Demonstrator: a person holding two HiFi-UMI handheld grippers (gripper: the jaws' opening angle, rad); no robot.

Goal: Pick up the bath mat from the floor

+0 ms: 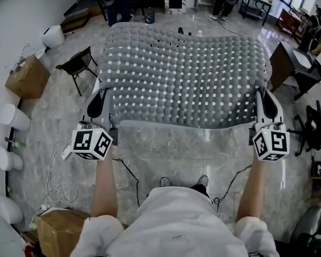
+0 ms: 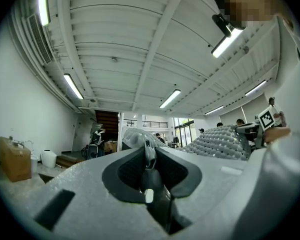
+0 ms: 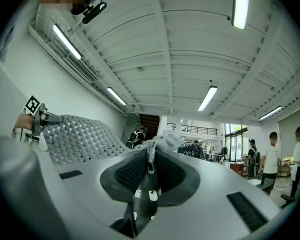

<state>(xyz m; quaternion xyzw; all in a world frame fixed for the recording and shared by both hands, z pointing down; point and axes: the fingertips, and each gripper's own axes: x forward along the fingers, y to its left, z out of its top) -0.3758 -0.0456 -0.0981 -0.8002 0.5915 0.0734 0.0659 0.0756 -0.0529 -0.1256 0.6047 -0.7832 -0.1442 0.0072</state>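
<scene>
Between left gripper [image 1: 101, 94] and right gripper [image 1: 262, 94] — bath mat [image 1: 184, 76], 1 corner in each; chair [image 1: 77, 64], cardboard box [image 1: 28, 78] further left.

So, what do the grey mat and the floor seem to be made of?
The bath mat looks like soft rubber or silicone, matte grey: it sags, with round bumps and small holes. The floor looks like polished stone or tile: grey veins, glossy reflections.
</scene>
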